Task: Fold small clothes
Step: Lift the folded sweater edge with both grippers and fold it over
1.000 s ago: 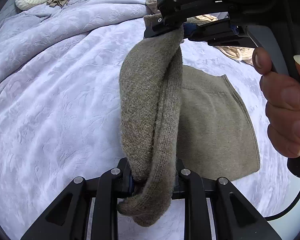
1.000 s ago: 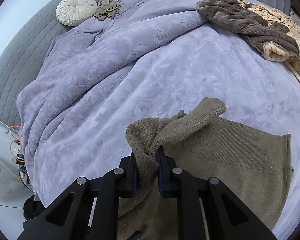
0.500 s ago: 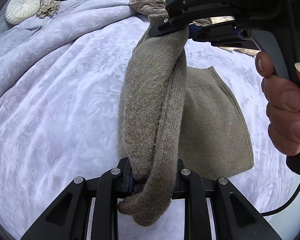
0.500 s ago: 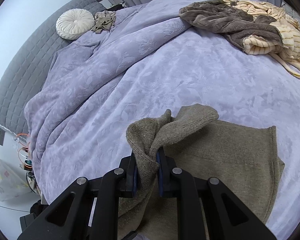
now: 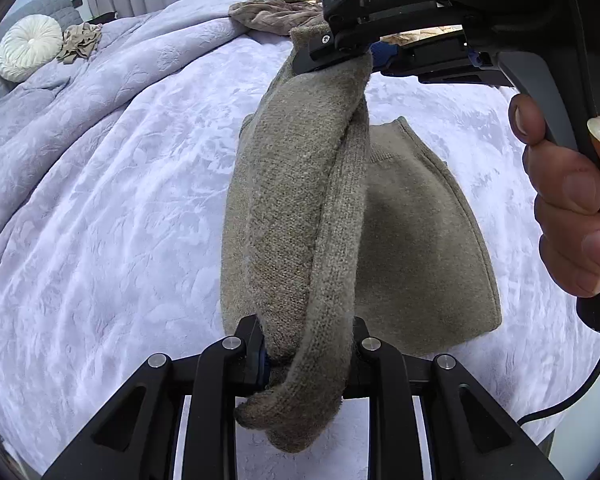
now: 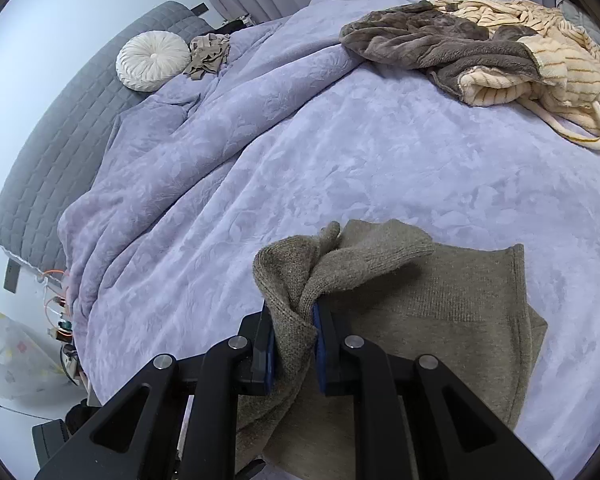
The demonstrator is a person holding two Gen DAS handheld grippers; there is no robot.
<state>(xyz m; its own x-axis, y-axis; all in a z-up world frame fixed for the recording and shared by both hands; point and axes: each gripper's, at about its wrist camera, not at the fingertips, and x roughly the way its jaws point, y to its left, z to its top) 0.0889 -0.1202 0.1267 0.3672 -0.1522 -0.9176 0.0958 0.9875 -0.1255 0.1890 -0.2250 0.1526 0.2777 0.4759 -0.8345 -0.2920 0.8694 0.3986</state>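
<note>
A small olive-brown knit garment [image 5: 412, 232] lies partly flat on the lilac bedspread [image 5: 112, 208]. Its near edge is lifted and stretched as a twisted band [image 5: 300, 216] between both grippers. My left gripper [image 5: 306, 356] is shut on one end of the band at the bottom of the left wrist view. My right gripper [image 5: 342, 50] is shut on the other end at the top of that view. In the right wrist view the right gripper [image 6: 294, 344] pinches bunched knit, with the flat part of the garment [image 6: 452, 312] below and to the right.
A pile of brown and cream striped fleece clothes [image 6: 500, 52] lies at the far right of the bed. A round white cushion [image 6: 152, 60] and a small beige garment [image 6: 208, 56] sit by the grey headboard [image 6: 60, 128]. The bed edge drops off at the left.
Both grippers have carried the held edge further across the bed, keeping their grip. The far clothes pile and cushion have shifted in view as the cameras turned.
</note>
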